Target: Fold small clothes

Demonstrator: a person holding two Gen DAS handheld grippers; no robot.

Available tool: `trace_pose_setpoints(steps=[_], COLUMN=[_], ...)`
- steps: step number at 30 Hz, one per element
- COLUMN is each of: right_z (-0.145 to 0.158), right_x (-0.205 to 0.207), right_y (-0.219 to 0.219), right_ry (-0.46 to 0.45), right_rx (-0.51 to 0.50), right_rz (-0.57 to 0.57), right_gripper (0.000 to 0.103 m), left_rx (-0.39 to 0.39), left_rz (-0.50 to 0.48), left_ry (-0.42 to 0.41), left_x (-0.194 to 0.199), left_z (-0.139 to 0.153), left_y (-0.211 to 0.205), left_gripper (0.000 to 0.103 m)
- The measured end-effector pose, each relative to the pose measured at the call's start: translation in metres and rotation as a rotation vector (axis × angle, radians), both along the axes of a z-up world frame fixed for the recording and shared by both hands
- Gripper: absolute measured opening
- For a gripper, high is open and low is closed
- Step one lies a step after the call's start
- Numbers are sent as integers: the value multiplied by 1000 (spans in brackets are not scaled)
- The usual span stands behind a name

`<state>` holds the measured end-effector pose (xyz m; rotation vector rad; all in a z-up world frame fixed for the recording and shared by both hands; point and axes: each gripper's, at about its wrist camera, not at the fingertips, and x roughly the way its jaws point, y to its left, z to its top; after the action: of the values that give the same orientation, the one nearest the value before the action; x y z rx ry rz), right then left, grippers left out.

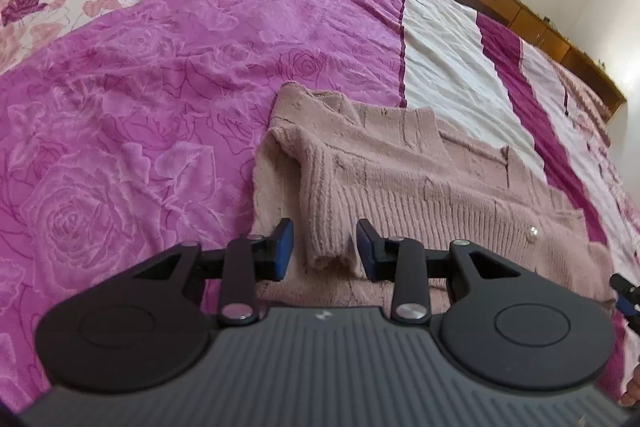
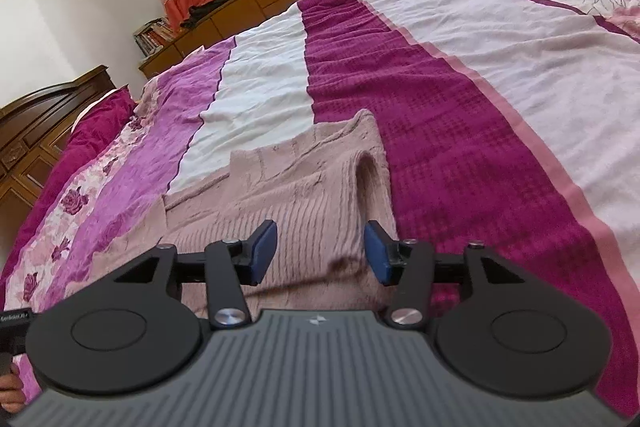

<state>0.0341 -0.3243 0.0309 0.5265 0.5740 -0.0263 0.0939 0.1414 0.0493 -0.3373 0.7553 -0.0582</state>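
1. A small pink knitted cardigan (image 1: 400,171) lies flat on the bed's quilt (image 1: 160,87), across the border between the pink rose panel and the white and magenta stripes. Both sleeves are already turned in over the body.
2. The left gripper (image 1: 325,247) hangs low over the near left part of the garment. Its jaws stand apart, with the folded left sleeve's cuff (image 1: 330,255) in the gap, and the blue pads do not appear to press on it.
3. The right gripper (image 2: 320,253) sits over the near right part, jaws wider apart, with ribbed knit between the pads and nothing clamped.
4. My guess is that the sleeve fold is done and the hem-to-collar fold comes next.
5. Risk: the knit is thick and fluffy, so a shallow pinch may catch only the top layer, and the sleeve would then peel open as the edge lifts.
6. Risk: a pad closing too deep could pinch the quilt as well and drag it up.
7. Risk: if the two hands grip at unequal depth, the fold will likely land crooked. A pearl button (image 1: 534,230) near the right edge could also snag.
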Motion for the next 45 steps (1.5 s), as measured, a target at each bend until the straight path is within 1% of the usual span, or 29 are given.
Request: trace_pose_setpoints(steps=[3,10,16,21,27,39,42,45], right_z=[-2,-13,-23,-31,-34,-36,-37,-38], right_x=[-5,-4,-4,-4,-4,-5,-6,-7], right_y=[4,2,7,7,13,9,6,2], right_ry=[-1,2,-15,-24,-17,-26,-31,-36], right_rx=[-12,15,7,37,14,47,80,117], right_rz=[10,2,29,49,78,64,51,39], right_gripper=[59,60,61,61,61,61,61,61], left_rx=[35,68,96,120,121,118,117,134], left_rz=[-17,-30,-36,-38,-34,-44,-46,-59], left_ry=[7,34,42,44,49,56,59,55], left_x=[-2,-2,1,1,2,4,4,4], left_z=[-1,-11,-15,-16,-16,-18,-18,-18], left_y=[-6,-13,-18,-22,-22,-21,-21,-23], left_gripper=[37,37,37,36,36,37,37,37])
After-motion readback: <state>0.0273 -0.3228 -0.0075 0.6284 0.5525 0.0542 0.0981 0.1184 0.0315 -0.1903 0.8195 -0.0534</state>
